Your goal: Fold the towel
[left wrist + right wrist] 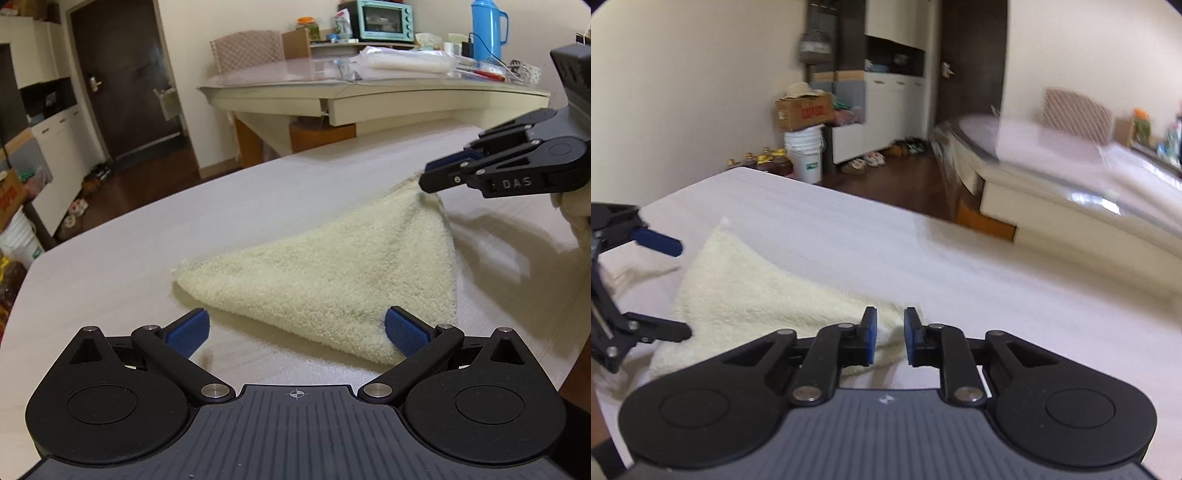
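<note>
A cream terry towel (332, 273) lies on the white table (129, 258), one corner lifted at the far right so it tents into a triangle. My left gripper (297, 328) is open, its blue pads either side of the towel's near edge, holding nothing. My right gripper (428, 177) reaches in from the right and sits at the raised towel corner. In the right wrist view the right gripper (889, 339) has its pads a narrow gap apart around the towel (746, 291) corner. The left gripper (670, 288) shows open at the left.
The table's far edge (155, 199) drops to a dark wood floor. A second table (369, 92) behind holds a teal oven (380, 20), a blue thermos (485, 29) and clutter. A dark door (122, 77), cabinets, boxes and a white bucket (807, 155) stand further off.
</note>
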`<move>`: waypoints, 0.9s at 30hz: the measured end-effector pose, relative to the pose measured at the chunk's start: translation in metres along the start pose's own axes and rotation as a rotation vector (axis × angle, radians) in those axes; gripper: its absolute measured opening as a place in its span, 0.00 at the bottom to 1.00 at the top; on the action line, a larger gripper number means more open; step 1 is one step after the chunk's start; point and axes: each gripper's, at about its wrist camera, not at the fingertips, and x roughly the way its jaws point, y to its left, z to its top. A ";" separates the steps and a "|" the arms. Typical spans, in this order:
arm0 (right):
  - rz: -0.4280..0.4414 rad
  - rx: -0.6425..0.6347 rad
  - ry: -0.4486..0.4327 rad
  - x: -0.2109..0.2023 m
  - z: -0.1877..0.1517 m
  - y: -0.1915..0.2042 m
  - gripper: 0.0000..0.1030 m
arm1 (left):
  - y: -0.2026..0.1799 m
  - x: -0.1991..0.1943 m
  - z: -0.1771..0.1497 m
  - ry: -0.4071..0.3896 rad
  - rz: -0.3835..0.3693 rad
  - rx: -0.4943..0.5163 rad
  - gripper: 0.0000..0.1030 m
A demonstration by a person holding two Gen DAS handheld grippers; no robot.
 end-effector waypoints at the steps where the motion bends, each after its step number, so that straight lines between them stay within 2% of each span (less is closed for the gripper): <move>1: -0.003 -0.033 0.005 0.004 0.001 0.005 0.22 | 0.000 0.000 0.000 -0.002 0.000 0.007 1.00; 3: -0.021 -0.074 0.015 0.011 0.002 0.009 0.22 | 0.001 0.000 0.000 -0.003 -0.008 0.011 1.00; 7: 0.004 0.040 0.047 0.025 -0.002 -0.016 0.18 | 0.003 0.001 0.001 0.000 -0.030 0.021 1.00; 14: -0.009 0.046 0.055 0.016 -0.010 -0.013 0.18 | 0.007 0.002 -0.002 -0.003 -0.056 0.028 1.00; 21: -0.027 0.039 0.047 0.003 -0.013 -0.004 0.19 | 0.014 0.000 0.000 -0.001 -0.069 -0.031 1.00; 24: -0.019 0.051 -0.008 -0.009 -0.011 -0.002 0.19 | 0.028 -0.005 0.007 -0.048 0.000 -0.077 1.00; 27: 0.010 0.052 -0.039 -0.019 -0.009 0.009 0.20 | 0.039 0.002 0.014 -0.048 0.065 -0.072 1.00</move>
